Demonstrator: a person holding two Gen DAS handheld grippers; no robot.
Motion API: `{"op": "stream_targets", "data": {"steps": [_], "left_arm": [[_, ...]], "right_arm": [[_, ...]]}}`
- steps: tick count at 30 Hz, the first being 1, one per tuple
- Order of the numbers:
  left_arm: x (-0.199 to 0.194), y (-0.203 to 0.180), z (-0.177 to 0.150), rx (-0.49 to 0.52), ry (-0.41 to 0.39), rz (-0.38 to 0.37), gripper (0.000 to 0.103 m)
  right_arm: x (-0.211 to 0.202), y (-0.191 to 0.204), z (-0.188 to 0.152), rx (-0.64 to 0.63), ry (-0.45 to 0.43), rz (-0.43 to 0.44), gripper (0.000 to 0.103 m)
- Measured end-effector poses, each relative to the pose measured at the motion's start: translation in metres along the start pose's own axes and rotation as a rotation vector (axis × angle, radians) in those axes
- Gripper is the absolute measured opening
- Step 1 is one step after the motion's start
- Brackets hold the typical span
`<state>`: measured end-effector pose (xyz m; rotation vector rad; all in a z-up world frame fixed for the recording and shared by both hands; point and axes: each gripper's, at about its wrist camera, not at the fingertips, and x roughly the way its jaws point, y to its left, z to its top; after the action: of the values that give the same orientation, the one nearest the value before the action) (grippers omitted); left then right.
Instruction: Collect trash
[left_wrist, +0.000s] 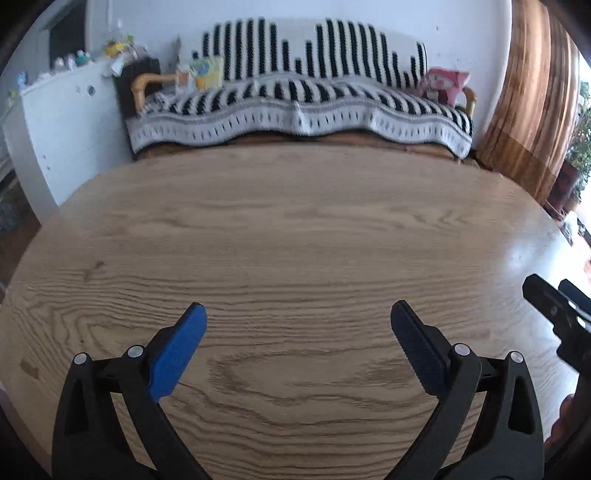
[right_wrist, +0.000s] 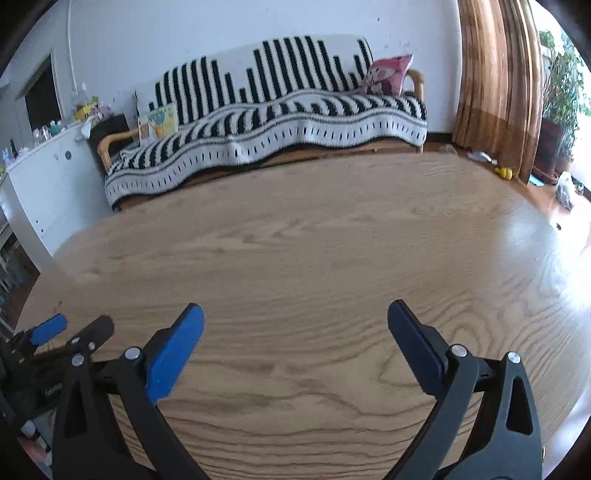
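A living room with a bare oval wooden table in front of a striped-blanket sofa.

Both the left gripper and the right gripper hover side by side over the near part of the table, fingers spread wide and grasping nothing, likely poised to search. No trash shows on the table; beyond its far right corner, small litter lies on the floor near the brown curtain, probably the target.

two grippers (both agape), one table, one sofa
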<state>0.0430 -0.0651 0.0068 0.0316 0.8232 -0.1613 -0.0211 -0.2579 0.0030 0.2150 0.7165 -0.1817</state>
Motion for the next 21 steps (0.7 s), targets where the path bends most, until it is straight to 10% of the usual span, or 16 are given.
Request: {"op": "stream_targets", "data": {"steps": [21], "left_arm": [[0.001,0.009,-0.007,-0.1,-0.037,-0.066,0.097]], "right_arm": [[0.0,-0.006,-0.011,-0.026,0.022,-0.002,0.096]]}}
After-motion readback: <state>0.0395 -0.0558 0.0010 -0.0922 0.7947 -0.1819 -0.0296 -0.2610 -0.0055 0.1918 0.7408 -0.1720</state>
